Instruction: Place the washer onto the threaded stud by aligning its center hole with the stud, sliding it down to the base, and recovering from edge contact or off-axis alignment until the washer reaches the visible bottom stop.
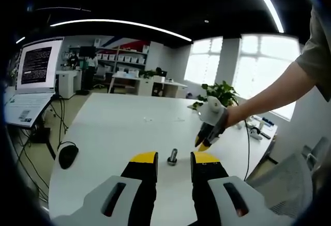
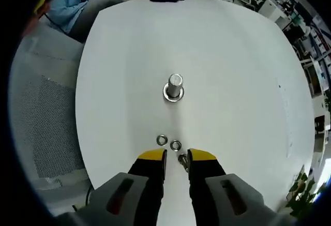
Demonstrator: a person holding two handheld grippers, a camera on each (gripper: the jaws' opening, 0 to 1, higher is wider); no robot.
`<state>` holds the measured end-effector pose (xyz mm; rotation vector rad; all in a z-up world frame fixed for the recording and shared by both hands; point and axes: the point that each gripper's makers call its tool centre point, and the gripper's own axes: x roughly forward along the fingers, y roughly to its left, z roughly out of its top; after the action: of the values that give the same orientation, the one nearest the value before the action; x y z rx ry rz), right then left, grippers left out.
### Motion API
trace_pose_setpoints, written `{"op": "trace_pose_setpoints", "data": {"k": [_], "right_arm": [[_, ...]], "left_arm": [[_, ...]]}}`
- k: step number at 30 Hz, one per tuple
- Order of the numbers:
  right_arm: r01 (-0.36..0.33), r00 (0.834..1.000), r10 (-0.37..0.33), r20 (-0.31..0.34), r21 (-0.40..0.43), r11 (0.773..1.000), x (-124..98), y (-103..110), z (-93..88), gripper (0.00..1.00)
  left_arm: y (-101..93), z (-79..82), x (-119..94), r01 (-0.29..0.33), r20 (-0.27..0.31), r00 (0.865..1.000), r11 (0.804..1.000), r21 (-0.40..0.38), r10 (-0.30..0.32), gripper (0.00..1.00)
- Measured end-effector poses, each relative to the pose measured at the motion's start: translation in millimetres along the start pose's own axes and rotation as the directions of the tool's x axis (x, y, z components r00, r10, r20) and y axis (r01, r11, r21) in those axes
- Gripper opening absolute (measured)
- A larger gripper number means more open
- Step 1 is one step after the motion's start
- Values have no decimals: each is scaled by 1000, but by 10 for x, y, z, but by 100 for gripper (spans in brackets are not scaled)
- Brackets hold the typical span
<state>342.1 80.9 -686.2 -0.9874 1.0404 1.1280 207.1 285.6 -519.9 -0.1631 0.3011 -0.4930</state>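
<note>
The small metal piece [image 2: 182, 161] between the right gripper [image 2: 176, 156] tips is half hidden, so its shape is unclear; the laptop [image 1: 31, 81] at nine o'clock is cut off, its screen words too tiny to read.

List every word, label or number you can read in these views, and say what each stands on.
None can be read.
Laptop screen: light lines on a dark window, too blurred to read.
Laptop sticker: too small to read.
Stud, washers, table: no markings visible.
</note>
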Motion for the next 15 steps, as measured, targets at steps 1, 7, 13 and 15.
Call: {"op": "trace_pose_setpoints", "data": {"k": [1, 7, 13, 15], "right_arm": [[0, 1000, 0, 5, -16, 1000, 16, 16, -1, 23], [-6, 1000, 6, -9, -31, 1000, 110, 69, -84, 24], [-23, 1000, 23, -2, -65, 998, 158, 144, -39, 24], [-35, 999, 35, 7, -51, 998, 182, 167, -20, 24]], "left_arm": [[2, 0, -1, -1, 0, 1000, 1000, 0, 1, 23], [5, -5, -2, -2, -2, 1000, 1000, -1, 2, 23], [14, 0, -1, -6, 0, 1000, 1000, -6, 6, 23], [14, 0, -1, -6, 0, 1000, 1000, -6, 6, 23]]}}
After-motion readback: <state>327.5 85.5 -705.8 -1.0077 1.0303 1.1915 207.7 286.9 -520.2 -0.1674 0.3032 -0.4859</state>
